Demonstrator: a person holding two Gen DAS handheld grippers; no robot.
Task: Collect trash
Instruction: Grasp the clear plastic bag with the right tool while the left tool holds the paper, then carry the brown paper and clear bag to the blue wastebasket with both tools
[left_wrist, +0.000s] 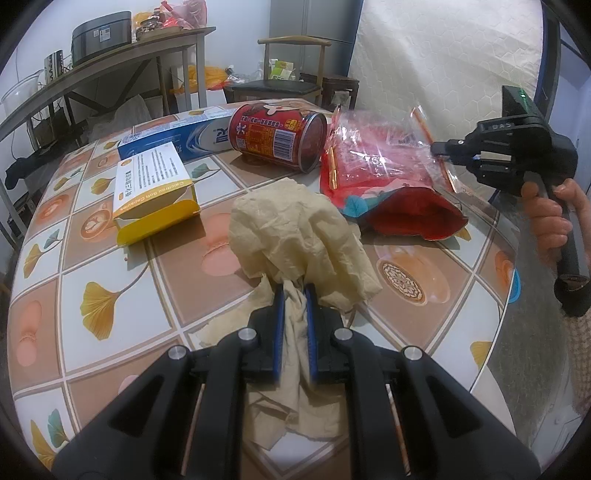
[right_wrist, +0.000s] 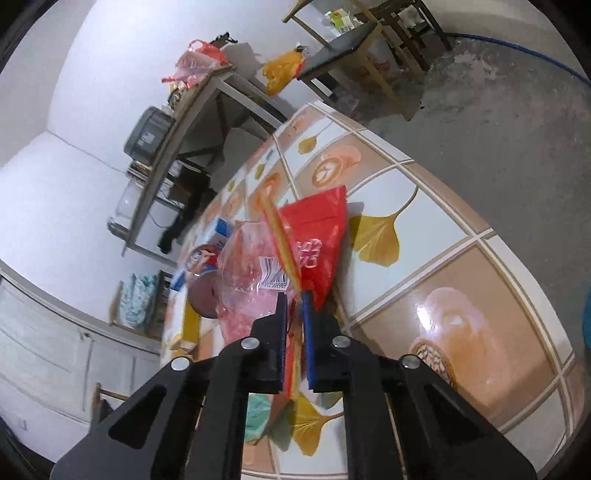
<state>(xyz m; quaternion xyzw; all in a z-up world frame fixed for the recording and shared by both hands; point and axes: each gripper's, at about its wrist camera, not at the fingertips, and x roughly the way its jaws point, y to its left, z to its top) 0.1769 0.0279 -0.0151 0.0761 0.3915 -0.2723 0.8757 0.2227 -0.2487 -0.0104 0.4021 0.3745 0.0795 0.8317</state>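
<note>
Left gripper (left_wrist: 294, 295) clamped on crumpled beige paper towel (left_wrist: 295, 236), right gripper (right_wrist: 293, 306) pinched shut on red plastic snack bag (right_wrist: 317, 236), red can (left_wrist: 277, 136) lain beside bag on patterned table (left_wrist: 110, 295).

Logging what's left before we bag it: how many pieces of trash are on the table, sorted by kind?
Boxes: 2, a blue box and a yellow box
Cans: 1, a red can
Plastic bags: 1, a red bag, pinched by the right gripper
Crumpled paper: 1, a paper wad, pinched by the left gripper
Total: 5
</note>
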